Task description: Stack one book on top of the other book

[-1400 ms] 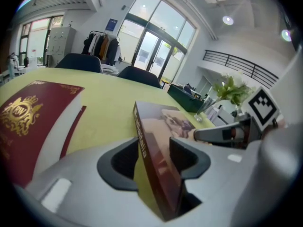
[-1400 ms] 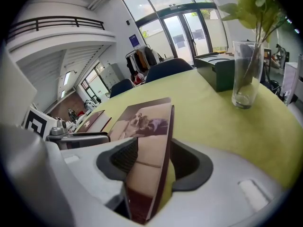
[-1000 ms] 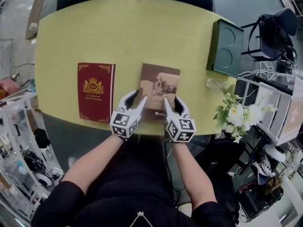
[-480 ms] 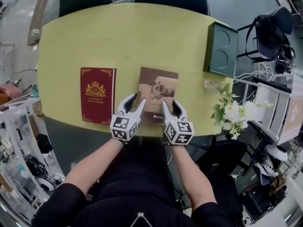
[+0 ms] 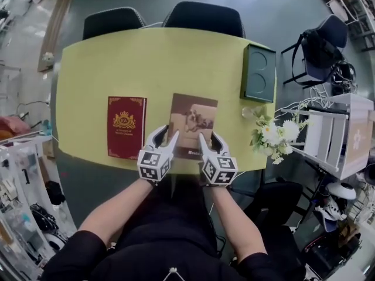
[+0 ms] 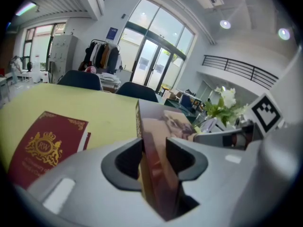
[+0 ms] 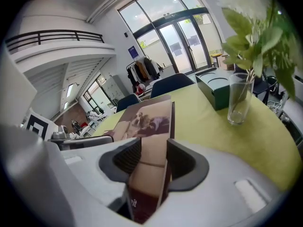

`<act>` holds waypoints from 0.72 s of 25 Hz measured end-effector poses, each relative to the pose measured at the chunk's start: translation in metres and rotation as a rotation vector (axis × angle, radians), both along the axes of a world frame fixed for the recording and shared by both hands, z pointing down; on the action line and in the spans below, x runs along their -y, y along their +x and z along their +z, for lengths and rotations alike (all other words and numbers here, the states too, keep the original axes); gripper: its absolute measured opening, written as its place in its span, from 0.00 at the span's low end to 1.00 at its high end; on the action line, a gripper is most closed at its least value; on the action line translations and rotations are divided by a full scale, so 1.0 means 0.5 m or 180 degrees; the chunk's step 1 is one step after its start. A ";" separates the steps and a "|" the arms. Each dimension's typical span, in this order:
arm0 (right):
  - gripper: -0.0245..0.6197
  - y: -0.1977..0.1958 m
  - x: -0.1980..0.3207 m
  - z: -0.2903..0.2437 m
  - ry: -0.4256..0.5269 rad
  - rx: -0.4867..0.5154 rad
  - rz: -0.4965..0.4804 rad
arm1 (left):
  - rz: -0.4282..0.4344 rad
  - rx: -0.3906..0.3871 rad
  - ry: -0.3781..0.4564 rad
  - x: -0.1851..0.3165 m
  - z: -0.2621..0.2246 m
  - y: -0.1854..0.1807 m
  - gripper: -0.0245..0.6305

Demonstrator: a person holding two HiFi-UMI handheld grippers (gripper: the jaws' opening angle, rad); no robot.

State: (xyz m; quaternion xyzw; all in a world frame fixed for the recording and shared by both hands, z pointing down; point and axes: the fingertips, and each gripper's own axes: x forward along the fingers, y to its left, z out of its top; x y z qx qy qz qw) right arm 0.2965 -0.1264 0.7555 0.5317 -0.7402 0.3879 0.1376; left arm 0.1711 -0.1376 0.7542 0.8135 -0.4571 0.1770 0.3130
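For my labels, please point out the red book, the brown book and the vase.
red book [image 5: 126, 127], head view, middle of its cover
brown book [image 5: 195, 119], head view, the cover picture
vase [image 7: 239, 103], right gripper view, its glass wall

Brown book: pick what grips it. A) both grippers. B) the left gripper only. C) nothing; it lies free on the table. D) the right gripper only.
A: the brown book sits clamped between the jaws of the left gripper and of the right gripper, one at each near corner, as each gripper view shows.
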 end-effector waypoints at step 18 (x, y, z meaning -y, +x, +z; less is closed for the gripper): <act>0.30 0.009 -0.068 -0.304 0.0413 0.0024 0.0062 | 0.0156 -0.0020 0.0414 -0.063 -0.310 0.007 0.28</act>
